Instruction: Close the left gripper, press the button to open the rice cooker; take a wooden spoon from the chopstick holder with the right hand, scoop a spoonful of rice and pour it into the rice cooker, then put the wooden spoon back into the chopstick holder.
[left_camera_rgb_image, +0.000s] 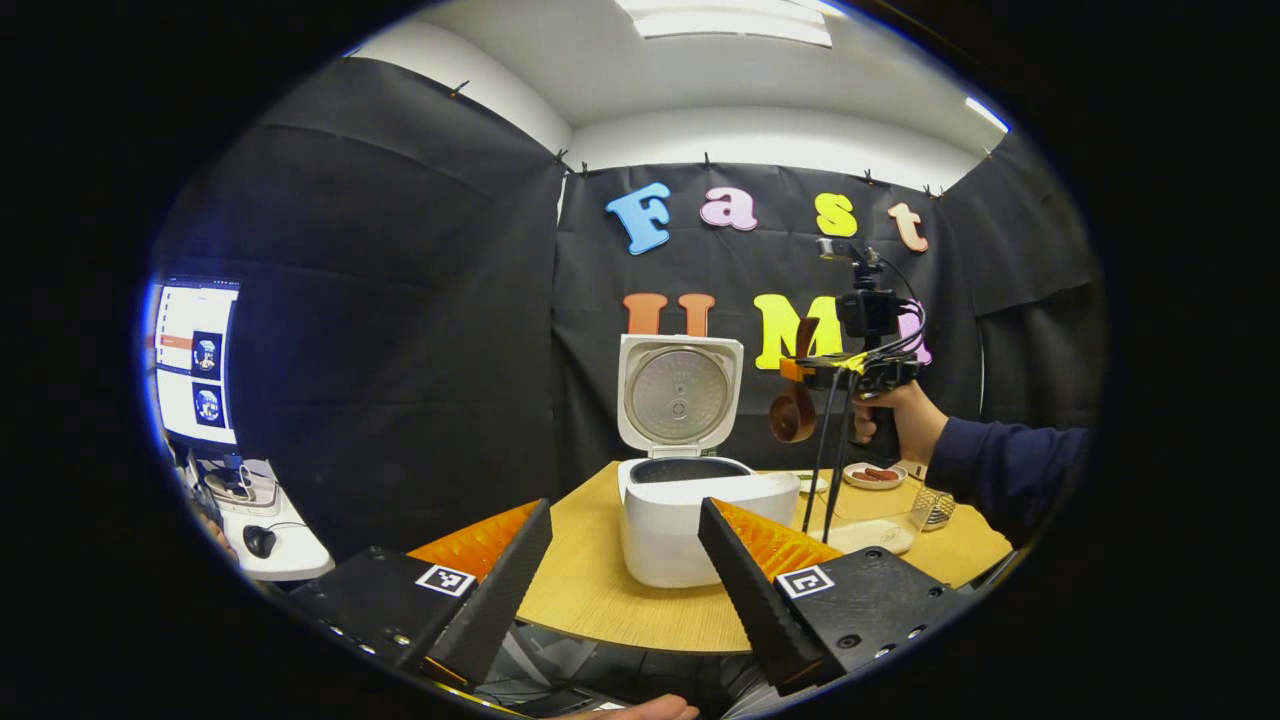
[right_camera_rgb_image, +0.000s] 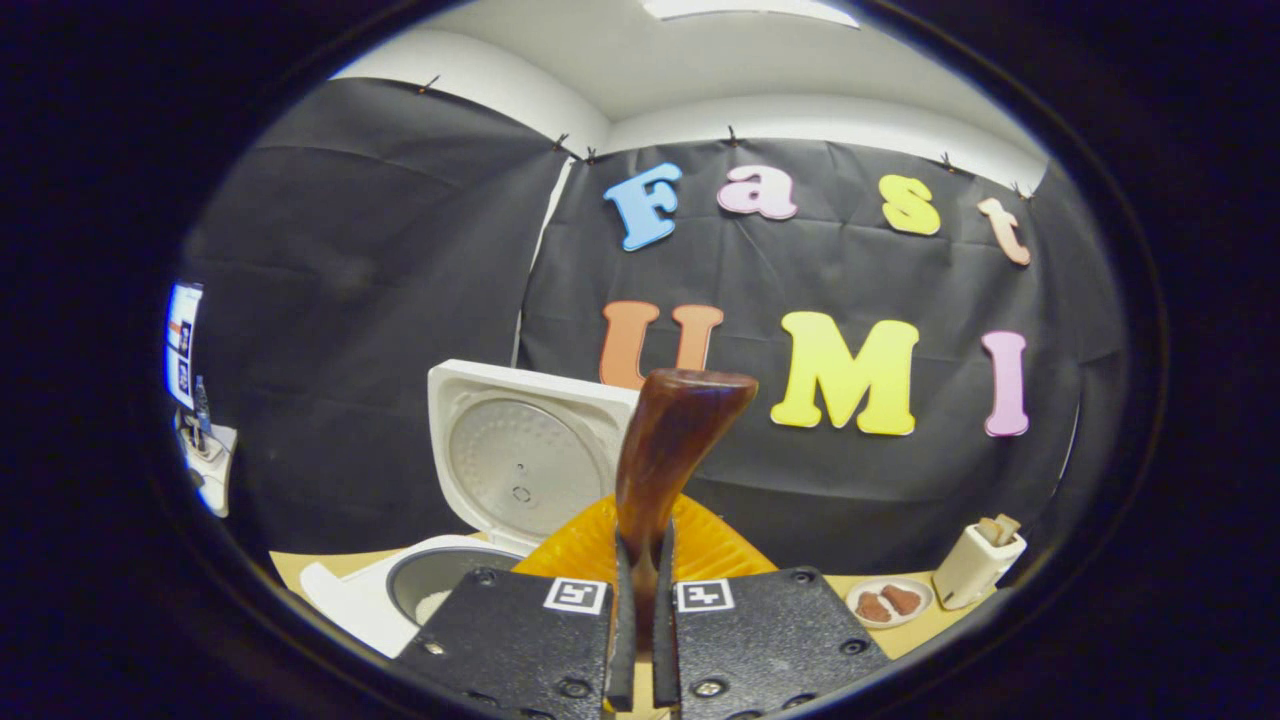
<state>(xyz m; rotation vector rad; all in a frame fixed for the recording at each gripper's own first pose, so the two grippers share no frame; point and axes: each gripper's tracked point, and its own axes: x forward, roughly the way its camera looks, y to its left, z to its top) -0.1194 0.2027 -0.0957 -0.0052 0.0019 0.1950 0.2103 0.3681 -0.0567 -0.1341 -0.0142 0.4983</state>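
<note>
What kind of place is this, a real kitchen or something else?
Probably a recording booth staged as a kitchen: black cloth walls, a monitor beside the wooden table, and an open rice cooker.

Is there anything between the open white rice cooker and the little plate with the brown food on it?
In the left gripper view, two thin dark legs of a stand rise between the white rice cooker and the small plate of brown food.
</note>
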